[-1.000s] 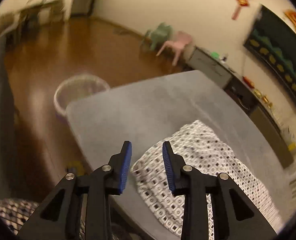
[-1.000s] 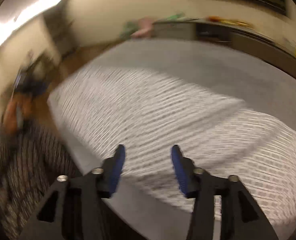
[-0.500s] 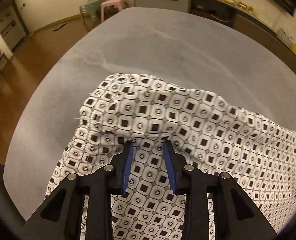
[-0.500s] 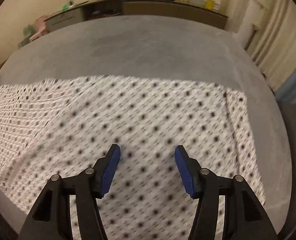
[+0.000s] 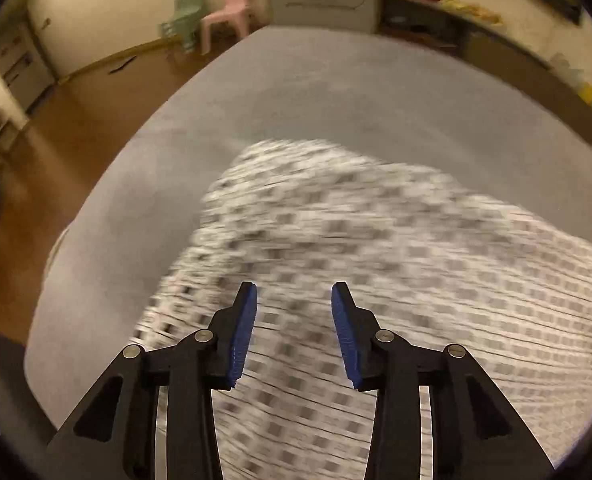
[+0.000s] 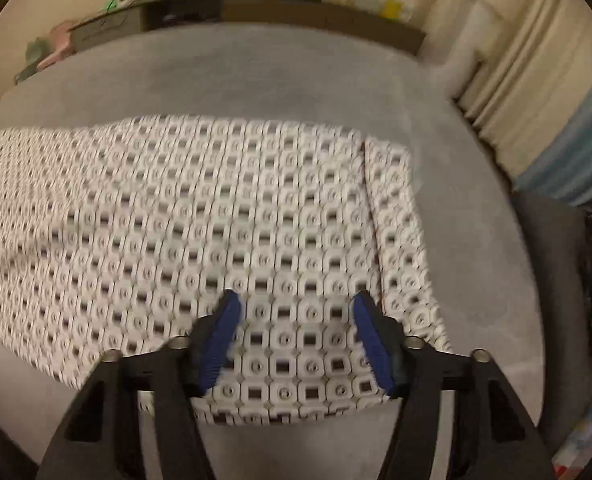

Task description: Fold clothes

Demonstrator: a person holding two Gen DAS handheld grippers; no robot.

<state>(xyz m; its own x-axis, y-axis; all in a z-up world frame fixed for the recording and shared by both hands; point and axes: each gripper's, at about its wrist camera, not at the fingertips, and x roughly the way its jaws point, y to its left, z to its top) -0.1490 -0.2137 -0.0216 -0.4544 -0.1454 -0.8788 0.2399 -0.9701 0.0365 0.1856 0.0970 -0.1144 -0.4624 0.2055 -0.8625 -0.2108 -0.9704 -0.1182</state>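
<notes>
A white garment with a dark square print (image 5: 376, 248) (image 6: 199, 220) lies spread on a grey table (image 5: 316, 92) (image 6: 255, 72). Its left end is bunched and blurred in the left wrist view. My left gripper (image 5: 293, 300) hovers over that end, its jaws opening with only the cloth below them and nothing pinched. My right gripper (image 6: 293, 308) hangs over the garment's near right part, close to a seam (image 6: 372, 208). Its jaws are closing but stand wide apart, pads clear of the cloth.
Wooden floor (image 5: 55, 152) lies left of the table. Small pink and green chairs (image 5: 223, 12) stand by the far wall beside a low cabinet (image 5: 324, 8). A curtain (image 6: 528, 80) hangs at the right, and a dark seat (image 6: 552, 280) adjoins the table's right edge.
Both grippers swung in over the garment from the table's edge. The left jaws have spread wider since half a second ago and the cloth's left end shifted. The right gripper sank closer to the cloth.
</notes>
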